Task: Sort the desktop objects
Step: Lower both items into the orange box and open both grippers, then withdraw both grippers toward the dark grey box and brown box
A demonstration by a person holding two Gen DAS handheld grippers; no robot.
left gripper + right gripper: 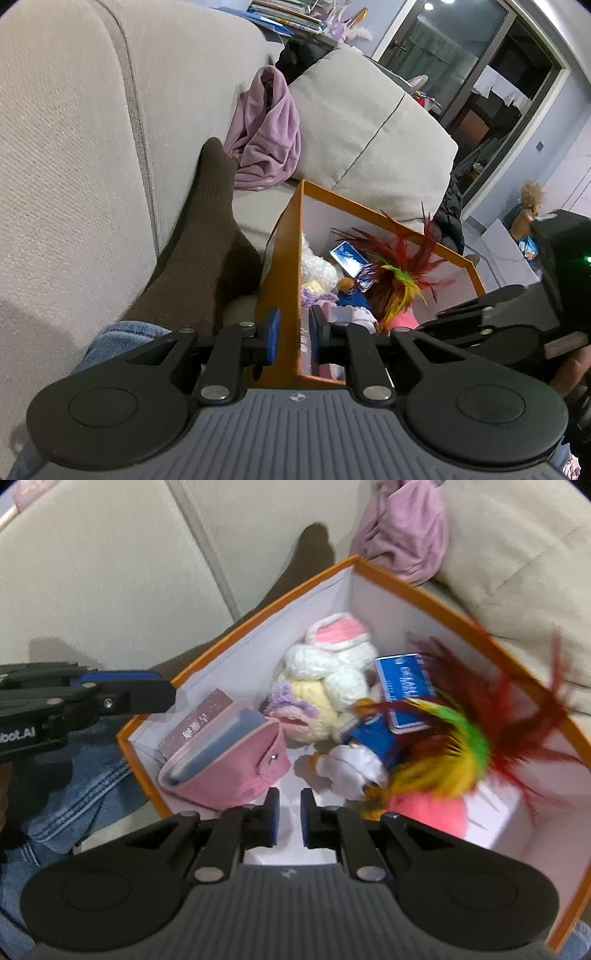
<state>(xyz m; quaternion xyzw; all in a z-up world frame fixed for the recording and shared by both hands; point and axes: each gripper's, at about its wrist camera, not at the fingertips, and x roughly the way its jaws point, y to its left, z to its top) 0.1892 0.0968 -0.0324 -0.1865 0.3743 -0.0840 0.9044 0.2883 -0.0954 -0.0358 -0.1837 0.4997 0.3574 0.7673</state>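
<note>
Most of the sorting looks done, judging by how full the orange box [413, 590] already is. In the right wrist view its white interior holds a white plush rabbit [332, 657] at upper centre, a pink pouch [236, 771] with a booklet tucked against it at lower left, a blue card [404, 686] right of centre, a small doll in blue [369, 742] just below the card, and a feathered toy [454, 746] with red, green and yellow plumes at the right (blurred, so its details are unsure).

The left gripper [294, 334] straddles the near wall of the orange box [280, 258] at bottom centre of its view, one blue pad on each side of the wall; the pads look closed onto it, seemingly steadying the box. The right gripper [289, 818] hovers over the box's lower middle, its jaws a narrow gap apart with nothing between them.

No loose item waiting to be sorted is visible outside the box; only a lilac garment [266, 129] lies on the beige sofa [74, 147] in the upper middle. What remains, if anything, cannot be told from these views.
</note>
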